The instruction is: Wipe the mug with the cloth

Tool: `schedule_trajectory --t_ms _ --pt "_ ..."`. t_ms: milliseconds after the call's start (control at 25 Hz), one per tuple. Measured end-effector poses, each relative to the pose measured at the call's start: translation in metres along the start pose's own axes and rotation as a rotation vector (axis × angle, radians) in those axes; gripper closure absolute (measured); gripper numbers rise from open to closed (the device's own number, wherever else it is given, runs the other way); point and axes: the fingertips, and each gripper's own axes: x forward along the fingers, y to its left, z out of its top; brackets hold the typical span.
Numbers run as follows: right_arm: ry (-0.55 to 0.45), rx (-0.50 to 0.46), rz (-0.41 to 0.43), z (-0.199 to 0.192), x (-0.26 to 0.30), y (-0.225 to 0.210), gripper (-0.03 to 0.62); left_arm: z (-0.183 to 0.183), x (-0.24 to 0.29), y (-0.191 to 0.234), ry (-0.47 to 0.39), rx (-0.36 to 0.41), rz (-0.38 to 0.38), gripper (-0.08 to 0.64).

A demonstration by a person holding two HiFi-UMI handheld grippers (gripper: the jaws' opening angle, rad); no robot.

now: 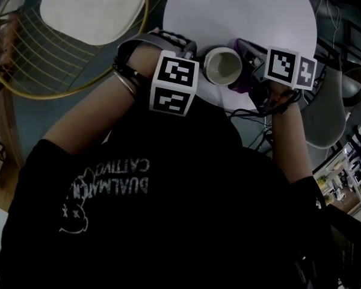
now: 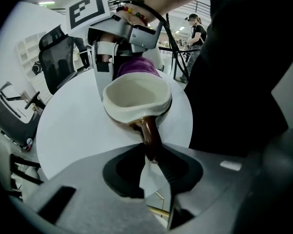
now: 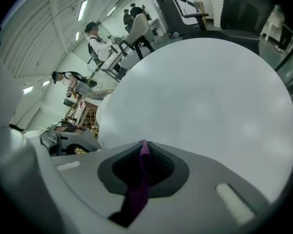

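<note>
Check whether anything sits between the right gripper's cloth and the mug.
Nothing visible does. The purple cloth, pinched in the right gripper, lies against the mug, which the left gripper holds by its handle.

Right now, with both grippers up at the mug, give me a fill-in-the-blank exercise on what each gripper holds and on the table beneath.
1. The left gripper grips the mug by its brown ____.
2. The right gripper pinches a cloth whose colour is ____.
3. The white table under them is ____ in shape.
Missing words: handle; purple; round.
</note>
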Motion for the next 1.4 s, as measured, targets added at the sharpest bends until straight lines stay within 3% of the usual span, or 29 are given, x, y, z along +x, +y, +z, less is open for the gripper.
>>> schedule_trajectory --t_ms 320,920,1400 --pt "0.023 -0.093 -0.056 0.001 0.003 0.004 0.569 0.001 0.0 0.001 0.007 -0.011 0.018 0.485" --pt "0.076 -0.201 -0.058 0.007 0.008 0.022 0.569 -0.002 0.001 0.001 0.009 -0.032 0.018 0.486" --pt "0.149 -0.297 -0.056 0.01 0.017 0.034 0.569 0.0 -0.001 0.004 -0.097 -0.187 0.029 0.492"
